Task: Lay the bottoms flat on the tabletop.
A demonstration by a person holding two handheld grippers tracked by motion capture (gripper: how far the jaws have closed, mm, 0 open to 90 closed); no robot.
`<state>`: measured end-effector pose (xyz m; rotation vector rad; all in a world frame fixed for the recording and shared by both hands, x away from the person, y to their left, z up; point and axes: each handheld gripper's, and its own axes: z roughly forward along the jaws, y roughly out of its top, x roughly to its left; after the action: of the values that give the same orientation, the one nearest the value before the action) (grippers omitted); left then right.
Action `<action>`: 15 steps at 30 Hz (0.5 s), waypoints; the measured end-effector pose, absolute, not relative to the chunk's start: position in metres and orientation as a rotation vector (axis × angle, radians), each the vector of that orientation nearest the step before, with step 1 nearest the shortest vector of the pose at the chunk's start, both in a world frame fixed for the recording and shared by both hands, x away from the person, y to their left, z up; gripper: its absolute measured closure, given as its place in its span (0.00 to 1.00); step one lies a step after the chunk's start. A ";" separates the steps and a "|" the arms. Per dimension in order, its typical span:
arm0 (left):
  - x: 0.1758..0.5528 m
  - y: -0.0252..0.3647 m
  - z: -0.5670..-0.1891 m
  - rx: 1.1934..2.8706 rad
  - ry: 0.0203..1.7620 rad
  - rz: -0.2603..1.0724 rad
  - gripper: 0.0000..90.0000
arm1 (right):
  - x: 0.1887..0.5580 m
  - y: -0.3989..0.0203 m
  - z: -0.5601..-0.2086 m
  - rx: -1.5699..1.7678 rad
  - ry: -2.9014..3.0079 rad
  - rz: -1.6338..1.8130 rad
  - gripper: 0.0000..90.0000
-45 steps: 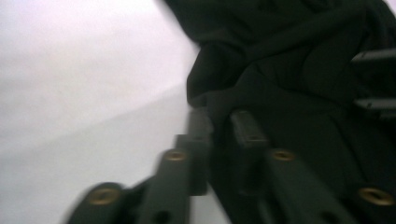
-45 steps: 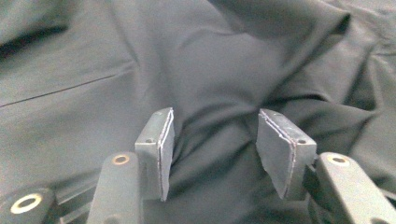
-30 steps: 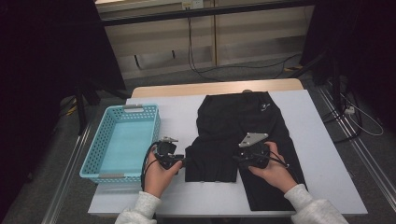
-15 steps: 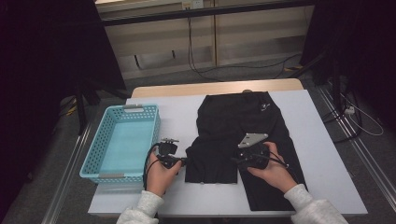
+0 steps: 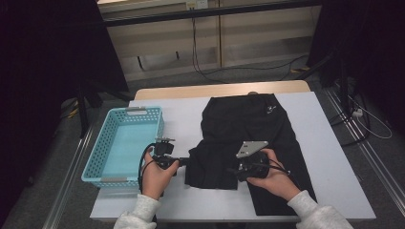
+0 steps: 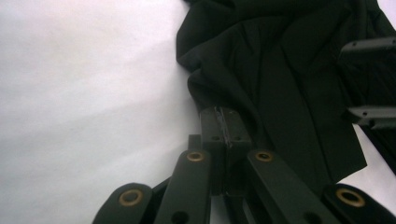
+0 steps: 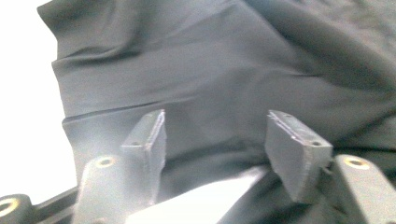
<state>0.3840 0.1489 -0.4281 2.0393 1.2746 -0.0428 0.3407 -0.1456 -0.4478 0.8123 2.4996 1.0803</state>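
I stand at a white rectangular counter [image 5: 329, 162] with a pale wooden far edge [image 5: 219, 89]. Beyond it, grey floor [image 5: 267, 74] carries trailing black cables [image 5: 195, 47] before beige wall panels [image 5: 162, 45]. Dark curtains [image 5: 43, 86] flank both sides.

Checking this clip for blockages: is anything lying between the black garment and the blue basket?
Nothing visible does. Bare white table separates the black garment from the blue basket; the left gripper, jaws shut at the garment's edge, is on that side.

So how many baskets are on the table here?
1. A light blue basket sits at the table's left edge, beside the left gripper; the black garment could hide small things.
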 end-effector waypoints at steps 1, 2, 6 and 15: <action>0.385 0.149 -0.429 2.038 1.276 -0.046 1.00 | 0.340 -0.143 -0.449 0.811 2.513 1.083 0.46; 0.385 0.148 -0.430 2.031 1.280 -0.053 1.00 | 0.339 -0.141 -0.450 0.814 2.526 1.090 0.49; 0.385 0.146 -0.431 2.041 1.266 -0.059 1.00 | 0.336 -0.135 -0.454 0.752 2.602 1.066 0.68; 0.385 0.149 -0.426 2.028 1.258 -0.058 1.00 | 0.335 -0.140 -0.453 0.741 2.684 1.065 1.00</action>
<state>0.3852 0.1491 -0.4259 2.0277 1.2580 -0.0576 0.3350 -0.1396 -0.4529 0.7406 2.6837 1.0652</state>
